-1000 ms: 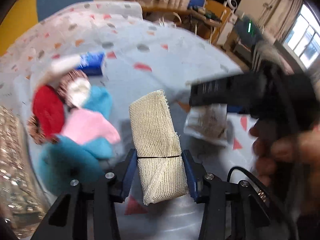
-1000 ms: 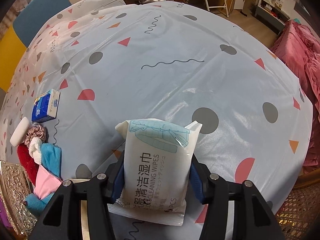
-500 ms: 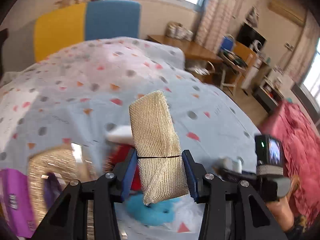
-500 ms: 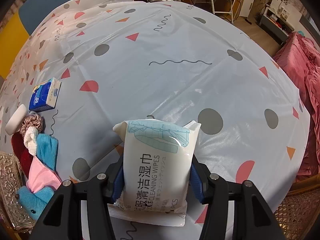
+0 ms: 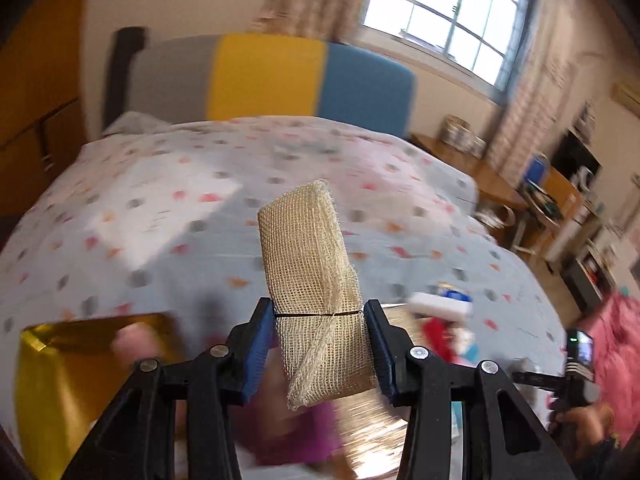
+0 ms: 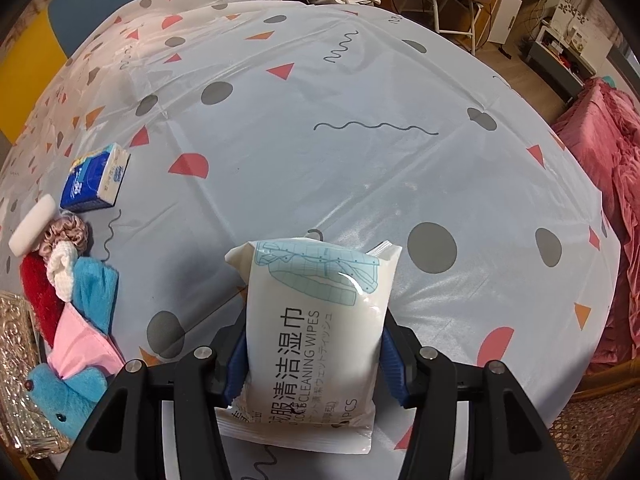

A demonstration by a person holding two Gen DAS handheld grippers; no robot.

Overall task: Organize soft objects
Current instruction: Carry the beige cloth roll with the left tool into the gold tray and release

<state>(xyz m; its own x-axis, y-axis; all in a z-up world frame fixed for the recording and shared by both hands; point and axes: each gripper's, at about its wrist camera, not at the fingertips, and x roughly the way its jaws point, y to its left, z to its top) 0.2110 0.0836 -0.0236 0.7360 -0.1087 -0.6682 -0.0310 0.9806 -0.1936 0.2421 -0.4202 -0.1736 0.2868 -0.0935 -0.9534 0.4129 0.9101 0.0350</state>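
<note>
Gripping a rolled mesh cloth (image 5: 316, 280) between the blue pads of the left hand-held gripper (image 5: 320, 348), roll pointing forward and lifted above the patterned table (image 5: 168, 208), with a blurred gold box (image 5: 72, 364) low at the left. Clamping a pack of cleaning wipes (image 6: 316, 328) in the right hand-held gripper (image 6: 314, 364), just above the table. Lying at the table's left edge: a tissue pack (image 6: 94, 178), a white sponge (image 6: 32, 224), and a heap of soft toys and cloths (image 6: 76, 312).
</note>
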